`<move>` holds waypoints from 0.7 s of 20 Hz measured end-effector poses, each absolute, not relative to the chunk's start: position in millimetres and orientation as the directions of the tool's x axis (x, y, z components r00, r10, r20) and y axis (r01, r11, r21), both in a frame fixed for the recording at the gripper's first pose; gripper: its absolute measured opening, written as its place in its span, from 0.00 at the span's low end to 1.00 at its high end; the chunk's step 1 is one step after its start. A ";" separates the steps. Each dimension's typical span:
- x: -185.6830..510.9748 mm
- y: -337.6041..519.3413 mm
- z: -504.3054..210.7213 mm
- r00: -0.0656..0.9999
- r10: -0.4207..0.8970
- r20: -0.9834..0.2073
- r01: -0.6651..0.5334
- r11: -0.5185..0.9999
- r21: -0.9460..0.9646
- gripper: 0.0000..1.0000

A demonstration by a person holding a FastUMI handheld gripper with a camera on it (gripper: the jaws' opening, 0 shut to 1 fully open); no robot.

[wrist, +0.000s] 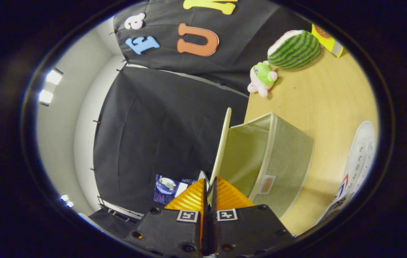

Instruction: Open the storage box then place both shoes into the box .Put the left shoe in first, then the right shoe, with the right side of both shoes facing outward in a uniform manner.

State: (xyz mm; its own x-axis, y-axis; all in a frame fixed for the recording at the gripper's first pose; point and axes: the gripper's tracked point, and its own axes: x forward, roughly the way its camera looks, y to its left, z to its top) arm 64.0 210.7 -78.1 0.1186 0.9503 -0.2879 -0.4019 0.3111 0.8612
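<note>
The tongs (209, 186) are clamped on the near edge of the storage box's lid (223, 143), both fingers pressing the thin panel between them. The lid stands edge-on, its long axis running straight ahead from the fingertips, lifted away from the storage box (278, 157). The box sits on the counter (318, 100), just beside the lid, with its mouth exposed. A white shoe (359, 161) lies on the counter past the far side of the box from the lid, well apart from the tongs. Likely next: swing the lid fully clear, release, then reach across the box for the shoe.
</note>
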 end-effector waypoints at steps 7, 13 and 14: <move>47.4 253.9 -34.7 0.187 0.939 -0.290 -0.449 0.344 0.825 0.05; 49.0 290.5 -12.4 0.244 0.912 -0.330 -0.466 0.408 0.785 0.06; 50.6 298.0 -8.8 0.253 0.912 -0.323 -0.467 0.408 0.785 0.05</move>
State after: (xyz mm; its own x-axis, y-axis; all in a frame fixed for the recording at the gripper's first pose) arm 50.6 298.0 -8.8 0.2531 0.9119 -0.3232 -0.4671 0.4077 0.7846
